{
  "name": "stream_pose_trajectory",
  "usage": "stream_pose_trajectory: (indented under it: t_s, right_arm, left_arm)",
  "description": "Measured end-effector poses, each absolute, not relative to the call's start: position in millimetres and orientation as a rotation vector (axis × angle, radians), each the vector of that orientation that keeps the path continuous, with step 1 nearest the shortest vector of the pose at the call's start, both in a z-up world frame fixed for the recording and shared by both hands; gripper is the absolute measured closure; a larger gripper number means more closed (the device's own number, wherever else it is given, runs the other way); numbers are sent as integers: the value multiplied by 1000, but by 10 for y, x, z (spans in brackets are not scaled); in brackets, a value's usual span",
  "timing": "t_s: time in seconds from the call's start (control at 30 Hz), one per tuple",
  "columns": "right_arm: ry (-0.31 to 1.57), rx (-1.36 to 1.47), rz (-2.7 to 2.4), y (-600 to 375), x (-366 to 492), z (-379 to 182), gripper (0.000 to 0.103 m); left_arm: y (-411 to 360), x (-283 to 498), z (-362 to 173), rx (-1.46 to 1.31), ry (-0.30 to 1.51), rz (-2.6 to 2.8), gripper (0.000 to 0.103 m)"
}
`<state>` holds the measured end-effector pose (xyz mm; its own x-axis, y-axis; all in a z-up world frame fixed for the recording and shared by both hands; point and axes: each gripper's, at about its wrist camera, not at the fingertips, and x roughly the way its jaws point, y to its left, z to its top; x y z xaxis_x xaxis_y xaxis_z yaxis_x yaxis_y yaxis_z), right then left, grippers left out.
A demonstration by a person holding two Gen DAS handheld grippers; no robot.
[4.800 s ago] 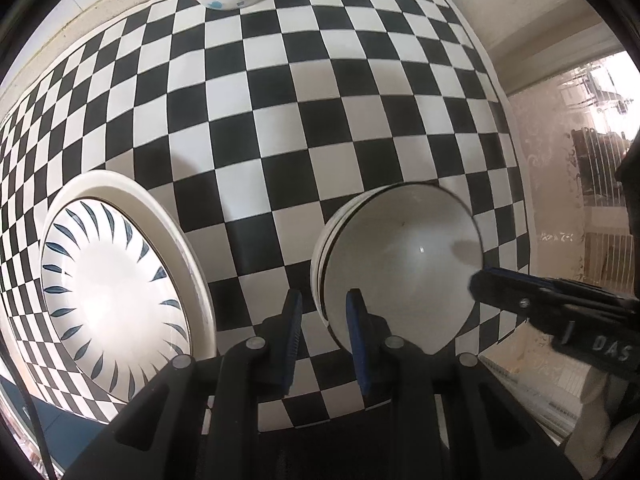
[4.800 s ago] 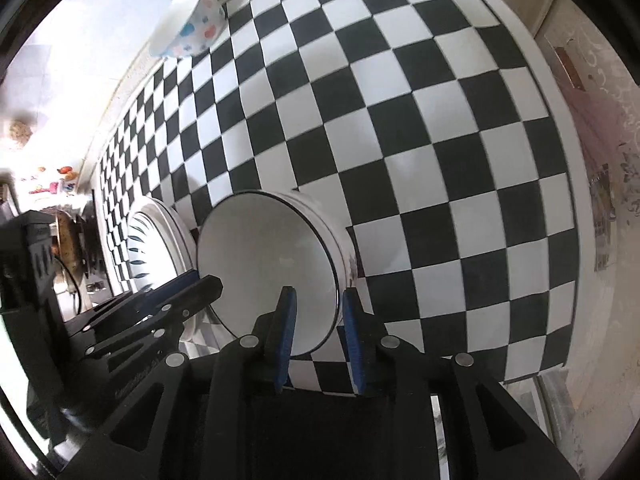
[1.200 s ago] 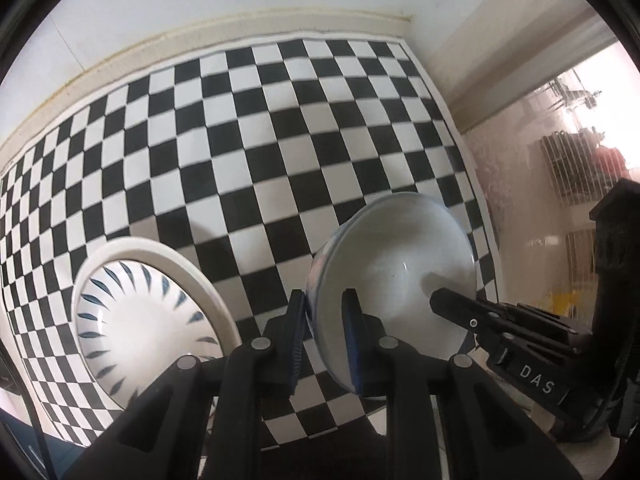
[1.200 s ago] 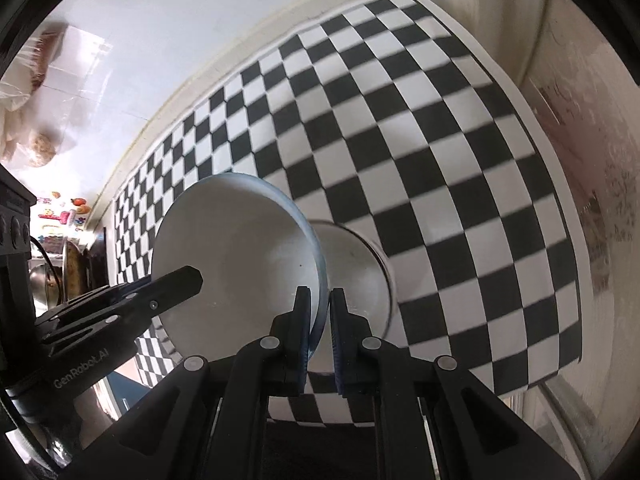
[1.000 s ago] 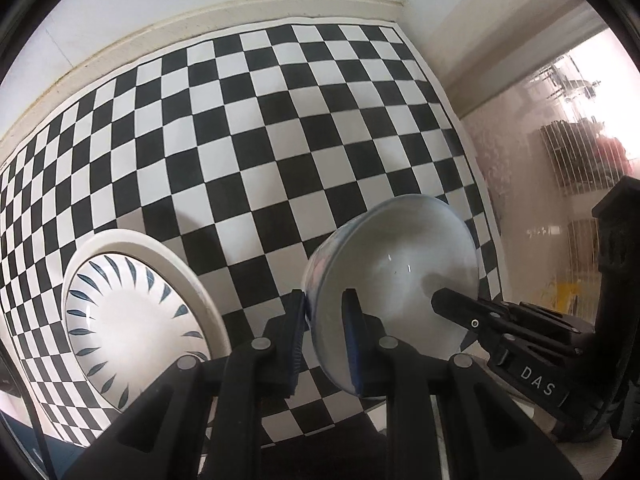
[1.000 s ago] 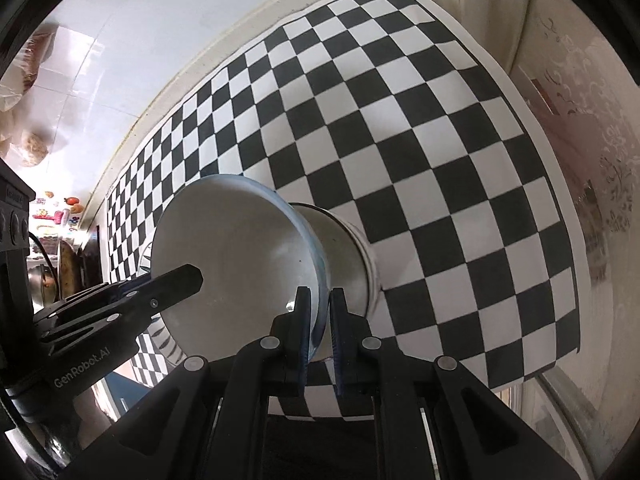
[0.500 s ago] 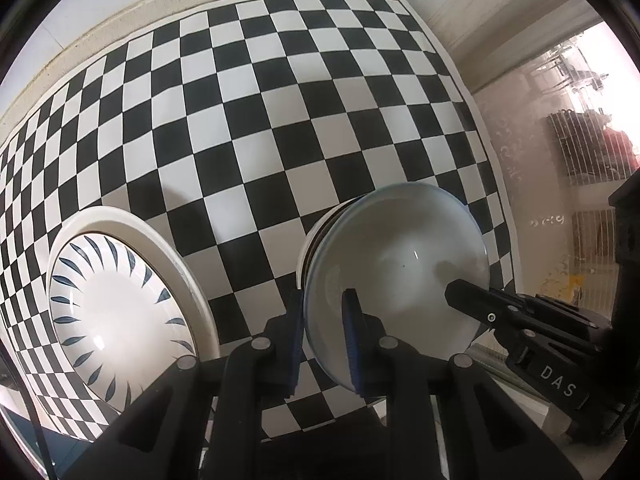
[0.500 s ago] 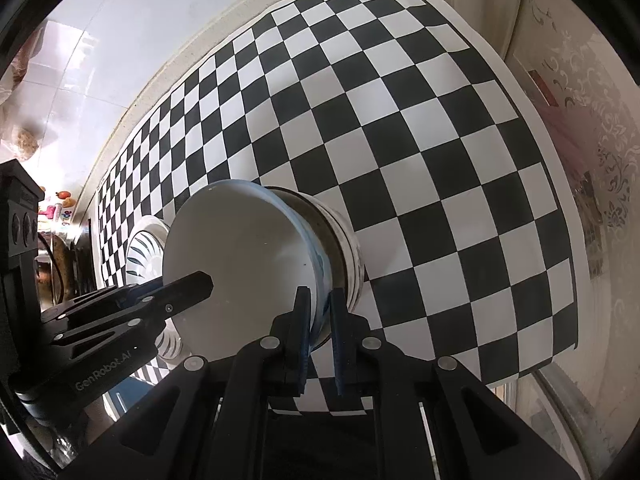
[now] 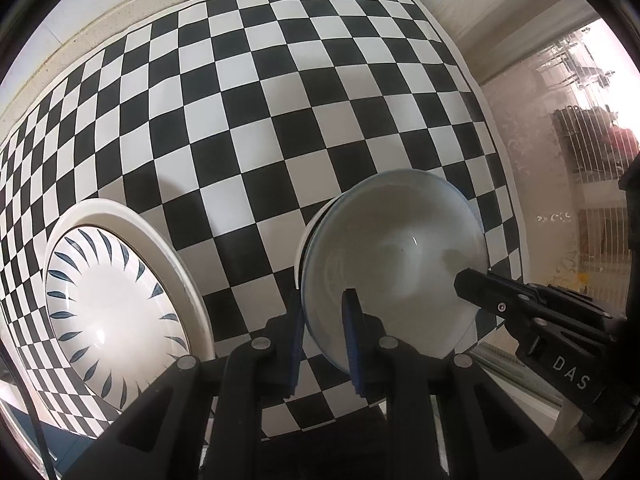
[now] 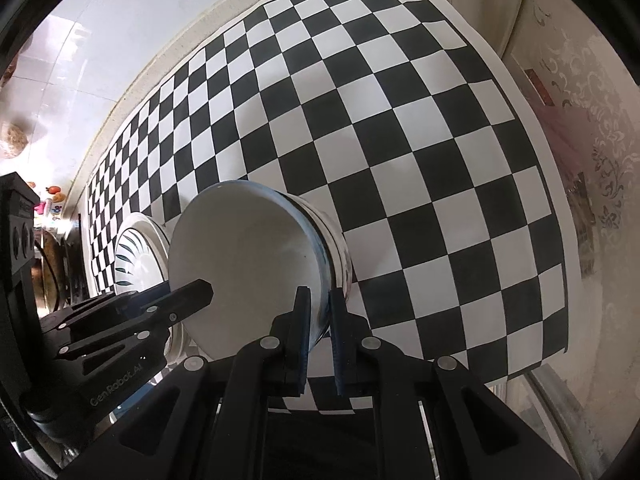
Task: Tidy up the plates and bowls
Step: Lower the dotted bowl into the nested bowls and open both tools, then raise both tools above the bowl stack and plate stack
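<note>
Bowl [image 9: 394, 264] with a pale blue rim hangs between my two grippers, sitting in the mouth of a second white bowl [image 10: 340, 248] that rests on the checkered mat [image 9: 260, 128]; whether the two touch I cannot tell. My left gripper [image 9: 326, 336] is clenched on its near-left rim, one blue pad [image 9: 351, 332] inside the wall and one outside. My right gripper [image 10: 319, 326] grasps the opposite rim the same way, jaws pinched tight on the thin wall. Both point steeply down at the mat. Beside the bowls, to their left, lies a large plate [image 9: 116, 308] with dark leaf strokes ringing its white centre.
</note>
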<state>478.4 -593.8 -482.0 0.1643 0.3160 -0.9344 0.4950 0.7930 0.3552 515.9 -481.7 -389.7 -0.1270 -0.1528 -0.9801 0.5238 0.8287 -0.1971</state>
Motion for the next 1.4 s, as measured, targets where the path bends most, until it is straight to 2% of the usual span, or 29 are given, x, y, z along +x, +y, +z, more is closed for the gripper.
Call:
stream_pose_trajectory:
  t_s: [0.67,0.73,0.77,0.8,0.83,0.87,0.9,0.97,1.03,1.1,1.4]
  right_arm:
    - [1483,647,-154,-5939,4876,-4841,91]
    - [1482,642,-154,-5949,4872,-4824,84]
    - [1478,640,-155,-5954,4863,-4805,75]
    - [1474,637,-155,-5957,4857,-4785,59]
    - [1468,627,-154,-5955,4850,-4751,49]
    - [1462,622,-152,-5944,4836,-4725,25]
    - [1452,615,-144,-5936,4825,-4680,9]
    - [1439,598,-140,-5912,4793,-4588,7]
    - [1431,564,-155,-5873,4761,-4476,7]
    - [1409,517,-171,-5822,4712,-4322,7]
    - [1306,386,-205,-5584,4430,-3484,6]
  left_arm:
    - [-4796,5172,-3821,312,1577,-541,86]
    - [-4757,5183,-3767,302,1569,-536,86]
    - [-4737,5190,-3740,299,1566,-536,86]
    - [-4716,5199,-3718,295,1562,-533,84]
    - [-4685,5206,-3686,293,1557,-525,79]
    - [-4660,5213,-3662,292,1554,-522,77]
    - [-4623,5220,-3625,285,1549,-522,70]
    - [-4547,5232,-3557,261,1538,-508,54]
    - [-4451,5220,-3444,262,1495,-475,27]
    - [-4399,5196,-3340,285,1450,-451,17]
    - [-4075,4967,-2684,274,1368,-397,16]
